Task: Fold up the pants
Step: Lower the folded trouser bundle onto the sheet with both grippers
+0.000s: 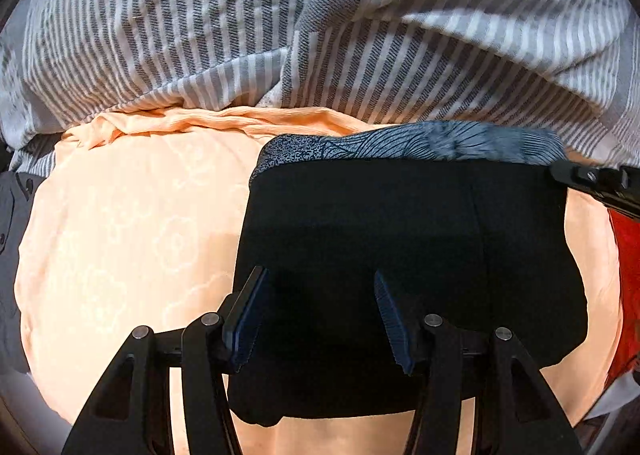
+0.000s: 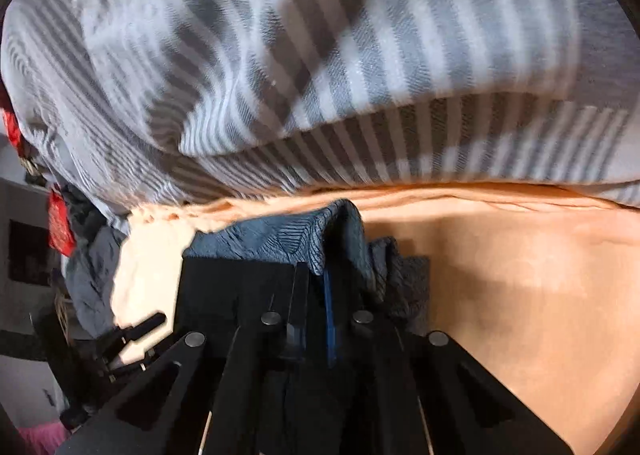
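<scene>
A bed fills both views, covered by one peach sheet (image 1: pixel 132 239) with a faint cloud-like pattern. Along its far side lies one bulky duvet (image 1: pixel 192 27) in grey and white stripes, bunched into large folds, with the sheet's edge rumpled where the two meet.

In the left wrist view, at the far left edge, a piece of dark grey cloth (image 1: pixel 10 223) lies beside the sheet. Further right, the left gripper (image 1: pixel 320 317) points down over the sheet with its jaws apart; its two blue-ribbed pads stand clear of each other and nothing is pinched between them. The left pad sits at the left edge of the pants (image 1: pixel 400 223), the right pad over their middle. The pants are one black garment, folded into a compact, roughly rectangular stack lying flat on the sheet, right of centre. A strip of blue-grey patterned fabric (image 1: pixel 420 143) shows along the stack's far edge, just beside the duvet. At the stack's far right corner, the black tip of the right gripper (image 1: pixel 592 179) reaches in. Past it, at the right edge, is something red (image 1: pixel 628 275).

In the right wrist view, at the left, are red items (image 2: pixel 60 227), crumpled grey cloth (image 2: pixel 88 279) off the bed's edge and something pink (image 2: pixel 40 437) low down. A black finger of the left gripper (image 2: pixel 140 329) shows over the sheet (image 2: pixel 520 295). In the centre the right gripper (image 2: pixel 316 287) is closed, its jaws drawn together on the corner of the pants (image 2: pixel 232 287), where the patterned fabric (image 2: pixel 280 235) rises in a fold between and behind them. The duvet (image 2: pixel 320 55) runs across the top, blurred.
</scene>
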Available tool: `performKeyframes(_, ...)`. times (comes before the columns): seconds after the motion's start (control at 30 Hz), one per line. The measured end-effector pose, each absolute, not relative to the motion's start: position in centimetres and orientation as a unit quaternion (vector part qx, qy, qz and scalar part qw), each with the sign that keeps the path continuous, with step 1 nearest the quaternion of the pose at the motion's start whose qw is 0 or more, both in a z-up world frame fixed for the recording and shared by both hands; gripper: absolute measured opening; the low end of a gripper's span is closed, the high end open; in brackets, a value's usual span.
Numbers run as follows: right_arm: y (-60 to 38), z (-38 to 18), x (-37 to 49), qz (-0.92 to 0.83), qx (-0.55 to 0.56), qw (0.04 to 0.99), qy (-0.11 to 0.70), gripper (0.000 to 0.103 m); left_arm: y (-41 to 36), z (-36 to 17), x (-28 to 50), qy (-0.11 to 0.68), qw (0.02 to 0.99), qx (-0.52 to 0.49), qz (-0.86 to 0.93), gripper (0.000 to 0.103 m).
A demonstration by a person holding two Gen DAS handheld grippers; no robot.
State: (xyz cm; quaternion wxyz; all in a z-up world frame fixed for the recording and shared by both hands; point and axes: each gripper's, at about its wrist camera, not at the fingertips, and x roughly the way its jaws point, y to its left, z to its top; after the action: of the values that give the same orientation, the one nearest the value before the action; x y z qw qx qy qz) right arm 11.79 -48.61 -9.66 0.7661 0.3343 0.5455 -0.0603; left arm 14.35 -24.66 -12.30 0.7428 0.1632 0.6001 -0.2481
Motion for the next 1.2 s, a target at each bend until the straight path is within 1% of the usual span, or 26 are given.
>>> performKeyframes(0.13, -49.7, -11.5, 9.3, -0.099, 0.33, 0.738, 0.581, 0.0, -25.1, -14.2, 14.3, 0.612, 0.73, 0.169, -0.254, 0.055)
performKeyframes(0.27, -50.8, -13.2, 6.7, -0.124, 0.385, 0.713, 0.573, 0.0, -25.8, -15.3, 13.3, 0.604, 0.73, 0.188, -0.258, 0.056)
performKeyframes(0.37, -50.5, -12.1, 5.6, -0.125, 0.407, 0.714, 0.556, 0.005, -26.0, -15.8, 13.1, 0.605, 0.729, 0.184, -0.263, 0.057)
performKeyframes(0.43, -50.0, -11.0, 5.0, -0.113, 0.425, 0.715, 0.543, 0.018, -26.2, -16.1, 13.0, 0.605, 0.727, 0.185, -0.266, 0.057)
performKeyframes(0.47, -49.6, -10.2, 4.6, -0.111, 0.426, 0.72, 0.536, 0.037, -26.3, -16.0, 12.9, 0.605, 0.727, 0.185, -0.267, 0.057)
performKeyframes(0.5, -49.0, -9.5, 4.3, -0.108, 0.422, 0.729, 0.528, 0.053, -26.6, -15.8, 12.5, 0.605, 0.727, 0.185, -0.268, 0.057)
performKeyframes(0.53, -48.5, -8.9, 4.2, -0.105, 0.414, 0.735, 0.527, 0.054, -26.7, -15.9, 12.4, 0.605, 0.726, 0.185, -0.269, 0.057)
performKeyframes(0.57, -47.9, -8.6, 4.3, -0.1, 0.404, 0.738, 0.531, 0.054, -26.8, -16.1, 12.4, 0.605, 0.726, 0.185, -0.269, 0.057)
performKeyframes(0.63, -46.5, -9.0, 4.9, -0.089, 0.38, 0.731, 0.559, 0.049, -27.0, -16.3, 12.2, 0.603, 0.727, 0.186, -0.269, 0.057)
performKeyframes(0.7, -45.4, -10.1, 5.3, -0.07, 0.389, 0.716, 0.576, 0.028, -27.0, -16.4, 12.0, 0.603, 0.727, 0.185, -0.269, 0.057)
performKeyframes(0.73, -45.2, -10.4, 5.2, -0.067, 0.394, 0.711, 0.579, 0.024, -27.0, -16.4, 11.9, 0.604, 0.727, 0.185, -0.27, 0.057)
performKeyframes(0.8, -44.8, -10.8, 4.8, -0.074, 0.396, 0.709, 0.578, 0.023, -26.9, -16.2, 11.6, 0.607, 0.724, 0.184, -0.272, 0.057)
performKeyframes(0.9, -44.7, -10.7, 4.2, -0.078, 0.393, 0.712, 0.577, 0.013, -26.4, -15.5, 11.3, 0.608, 0.722, 0.183, -0.276, 0.057)
performKeyframes(0.93, -44.6, -10.6, 4.0, -0.078, 0.385, 0.712, 0.581, 0.011, -26.4, -15.6, 11.2, 0.609, 0.721, 0.183, -0.276, 0.057)
performKeyframes(1.1, -43.1, -11.3, 4.1, -0.079, 0.337, 0.716, 0.607, 0.011, -26.2, -15.8, 11.2, 0.611, 0.718, 0.187, -0.276, 0.057)
performKeyframes(1.2, -43.4, -11.8, 3.9, -0.086, 0.349, 0.71, 0.606, 0.011, -26.3, -16.1, 11.2, 0.61, 0.718, 0.188, -0.277, 0.057)
